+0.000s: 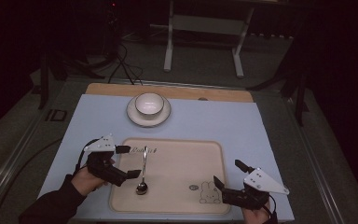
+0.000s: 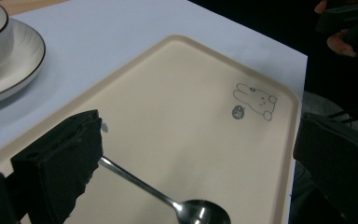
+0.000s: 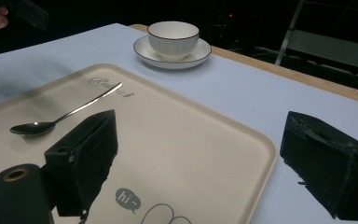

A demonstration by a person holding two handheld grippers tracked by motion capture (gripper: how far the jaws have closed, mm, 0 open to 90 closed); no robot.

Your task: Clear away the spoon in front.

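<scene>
The spoon [image 1: 143, 169] lies ungrasped on the tray [image 1: 177, 205], between the left gripper's [image 1: 128, 162] open jaws. The right gripper [image 1: 226, 173] is open too, holding nothing.

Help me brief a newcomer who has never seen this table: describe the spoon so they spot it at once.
Start at the beige tray on the blue table top. On the tray's left part lies the spoon, bowl end toward the person, beside the open left gripper. It is the only metal thing there; the bowl and saucer are white.

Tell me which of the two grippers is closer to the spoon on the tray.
The left gripper. Its open jaws reach over the tray's left edge beside the spoon, while the right gripper sits at the tray's far right corner.
</scene>
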